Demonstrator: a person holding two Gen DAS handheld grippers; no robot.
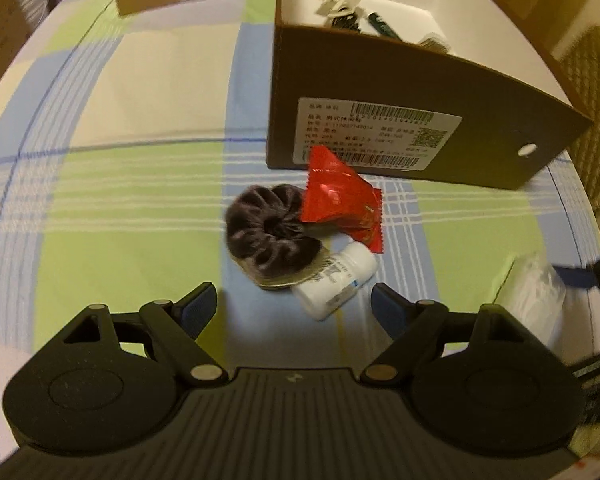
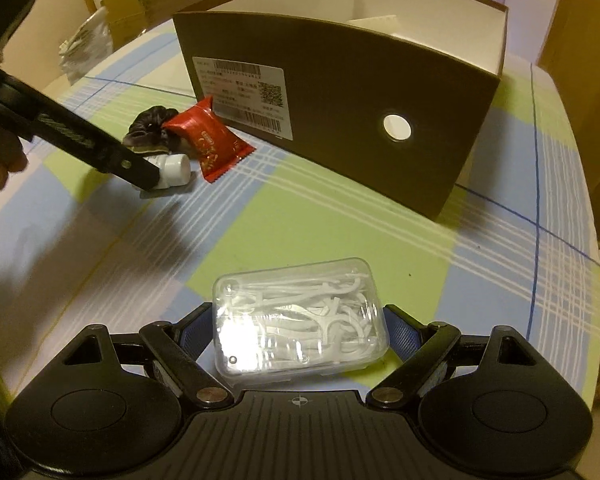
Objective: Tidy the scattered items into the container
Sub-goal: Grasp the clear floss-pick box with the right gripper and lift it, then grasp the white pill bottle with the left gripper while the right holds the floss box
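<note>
Closest, the right gripper has its jaws around a clear box of floss picks, apparently touching both sides. Further left, the left gripper hangs spread before a white pill bottle, dark scrunchie and red packet. Beyond stands the brown shoebox.

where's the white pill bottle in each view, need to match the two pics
Left wrist: the white pill bottle lies low of centre, just ahead of the open left gripper, partly under the dark scrunchie.
Right wrist: the bottle sits at mid-left, its base hidden by the left gripper's finger.
Shared landmark: the red snack packet against the brown box's label.
</note>
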